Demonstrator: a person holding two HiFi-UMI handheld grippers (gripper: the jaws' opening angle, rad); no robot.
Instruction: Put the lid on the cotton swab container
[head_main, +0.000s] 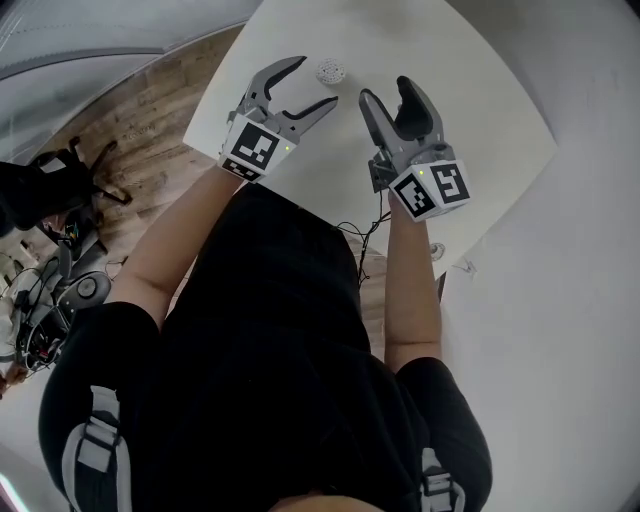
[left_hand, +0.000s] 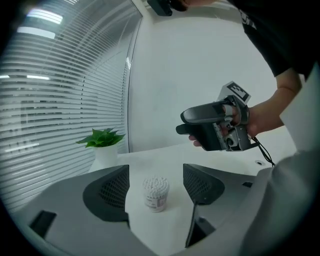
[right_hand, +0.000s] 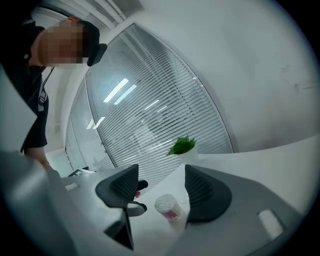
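Note:
The cotton swab container (head_main: 330, 71) is a small clear tub packed with white swabs, standing uncovered on the white table (head_main: 480, 110). I see no lid in any view. My left gripper (head_main: 312, 83) is open just left of the container. In the left gripper view the container (left_hand: 156, 193) stands a short way ahead between the spread jaws of the left gripper (left_hand: 154, 172), apart from both. My right gripper (head_main: 385, 92) is open to the container's right. The right gripper view shows the container (right_hand: 169, 207) ahead of the empty jaws of the right gripper (right_hand: 160, 186).
A small potted plant (left_hand: 102, 145) stands on the table's far side by the window blinds; it appears as the plant (right_hand: 182, 146) in the right gripper view. A cable hole (head_main: 437, 250) sits near the table's front edge. Wooden floor with equipment (head_main: 60, 280) lies left.

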